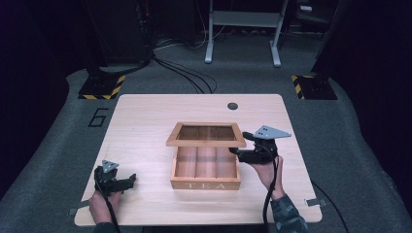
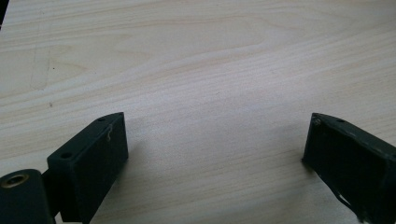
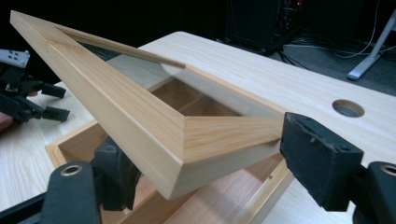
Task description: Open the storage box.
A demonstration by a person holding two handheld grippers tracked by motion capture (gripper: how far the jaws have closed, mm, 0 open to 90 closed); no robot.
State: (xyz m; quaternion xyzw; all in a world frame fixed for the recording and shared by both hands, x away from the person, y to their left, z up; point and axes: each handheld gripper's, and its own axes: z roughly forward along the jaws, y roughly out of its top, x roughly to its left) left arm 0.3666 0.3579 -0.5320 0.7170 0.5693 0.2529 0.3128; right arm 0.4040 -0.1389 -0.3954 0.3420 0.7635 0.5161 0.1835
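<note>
While partly blocked by the raised lid (image 1: pixel 206 134), can't really make out the far compartments of the wooden tea box (image 1: pixel 205 169). Sits mid-table (image 1: pixel 145 116), "TEA" on the front, windowed lid tilted up. Right gripper (image 1: pixel 241 143) clamped on the lid's front corner, a jaw on either side of it. Left gripper (image 1: pixel 130 180) spread wide over bare wood near the front-left edge, holding nothing.

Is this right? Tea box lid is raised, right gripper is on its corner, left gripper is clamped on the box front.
Not quite. The left gripper is open and holds nothing: it sits over bare table, apart from the tea box, as the left gripper view and high view show. The lid is raised, its corner between the right gripper's jaws.
</note>
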